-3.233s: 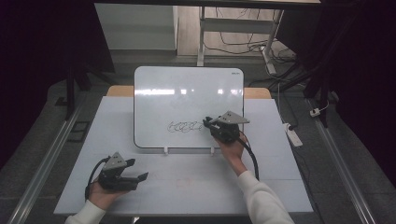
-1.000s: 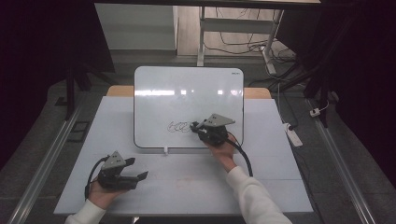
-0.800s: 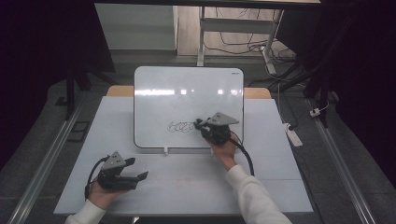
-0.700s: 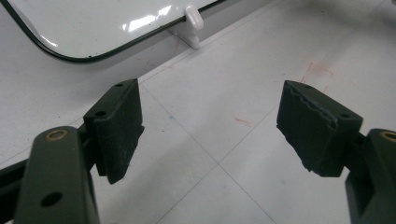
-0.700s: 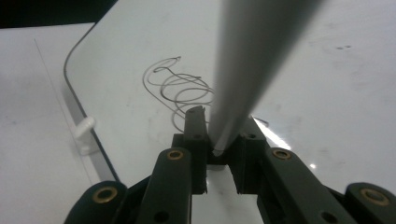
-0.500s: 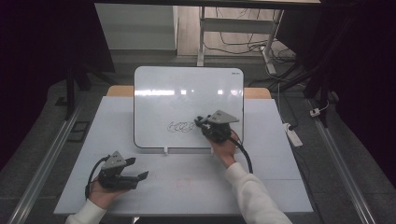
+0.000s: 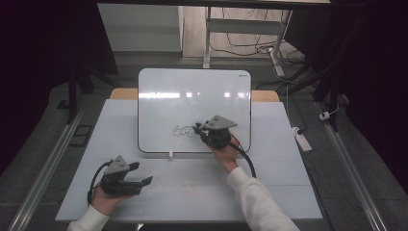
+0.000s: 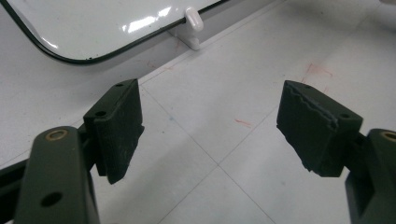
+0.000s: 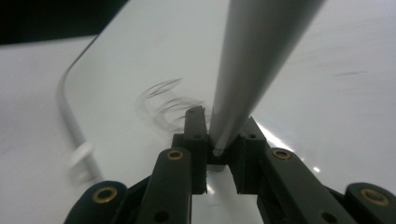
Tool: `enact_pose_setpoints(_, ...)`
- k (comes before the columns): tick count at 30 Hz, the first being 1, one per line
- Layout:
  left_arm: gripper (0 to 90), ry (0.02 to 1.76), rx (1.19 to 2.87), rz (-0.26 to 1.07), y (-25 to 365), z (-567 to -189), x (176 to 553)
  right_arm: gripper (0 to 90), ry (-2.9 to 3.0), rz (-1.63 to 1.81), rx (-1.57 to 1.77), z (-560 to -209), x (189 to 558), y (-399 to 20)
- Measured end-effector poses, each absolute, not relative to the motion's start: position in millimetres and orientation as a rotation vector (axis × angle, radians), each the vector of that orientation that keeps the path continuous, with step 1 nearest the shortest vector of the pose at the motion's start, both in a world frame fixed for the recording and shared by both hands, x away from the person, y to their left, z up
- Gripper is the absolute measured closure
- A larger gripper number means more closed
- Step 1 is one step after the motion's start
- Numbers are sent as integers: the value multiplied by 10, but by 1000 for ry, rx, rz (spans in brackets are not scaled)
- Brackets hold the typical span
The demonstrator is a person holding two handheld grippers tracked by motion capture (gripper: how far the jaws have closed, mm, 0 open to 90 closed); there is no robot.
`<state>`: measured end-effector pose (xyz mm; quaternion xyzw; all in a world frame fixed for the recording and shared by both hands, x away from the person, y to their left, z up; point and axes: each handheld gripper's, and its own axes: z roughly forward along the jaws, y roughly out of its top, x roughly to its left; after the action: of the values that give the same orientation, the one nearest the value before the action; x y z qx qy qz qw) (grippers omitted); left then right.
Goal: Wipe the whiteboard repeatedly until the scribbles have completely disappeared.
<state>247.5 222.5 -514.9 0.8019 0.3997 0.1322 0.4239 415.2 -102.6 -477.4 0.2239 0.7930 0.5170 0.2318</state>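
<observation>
The left tool (image 7: 137,180) rests on the white worktop (image 7: 269,187) nearest the person, well short of the whiteboard (image 7: 192,96) and off its near left corner. The left hand (image 7: 103,197) holds it from behind. In the left gripper view its two black jaws stand wide apart and released, with bare worktop between them and the whiteboard's dark-edged near rim beyond.

A small white clip (image 8: 193,18) sits at the whiteboard's near edge, about midway along it.

Farther in, the right tool (image 7: 198,129) is over the near right part of the whiteboard, with the right hand (image 7: 226,154) behind it at the board's near edge. In the right gripper view its jaws are clenched on a grey marker (image 9: 252,70), which rises steeply up and away from them. Whether the marker's tip touches the board I cannot tell.

Just left of the right tool, looping dark scribbles (image 7: 182,130) lie on the whiteboard. The rest of the board, out to its far edge, is blank and glossy.
</observation>
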Motion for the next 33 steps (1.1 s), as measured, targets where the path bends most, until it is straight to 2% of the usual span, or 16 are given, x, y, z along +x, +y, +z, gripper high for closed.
enact_pose_setpoints(3, 231, 1003, 2004, 330, 2223, -5150, 2483, 783, 2124, 1456, 694, -4739, 4197, -1117)
enact_pose_setpoints(8, 231, 1005, 2011, 327, 2214, -5160, 2493, 783, 2275, 1354, 516, -4867, 4019, -941)
enact_pose_setpoints(13, 231, 1004, 2009, 329, 2213, -5157, 2491, 782, 2120, 1450, 698, -4751, 4179, -1148)
enact_pose_setpoints(18, 231, 1007, 2013, 326, 2207, -5166, 2506, 782, 2264, 1370, 520, -4896, 3997, -868)
enact_pose_setpoints(24, 231, 1005, 2008, 327, 2218, -5160, 2499, 783, 2127, 1445, 670, -4724, 4203, -947)
enact_pose_setpoints(29, 231, 1006, 2007, 326, 2225, -5163, 2503, 782, 2283, 1357, 496, -4879, 4006, -699)
enact_pose_setpoints(33, 231, 1002, 2006, 331, 2225, -5153, 2486, 783, 2140, 1416, 639, -4722, 4193, -863)
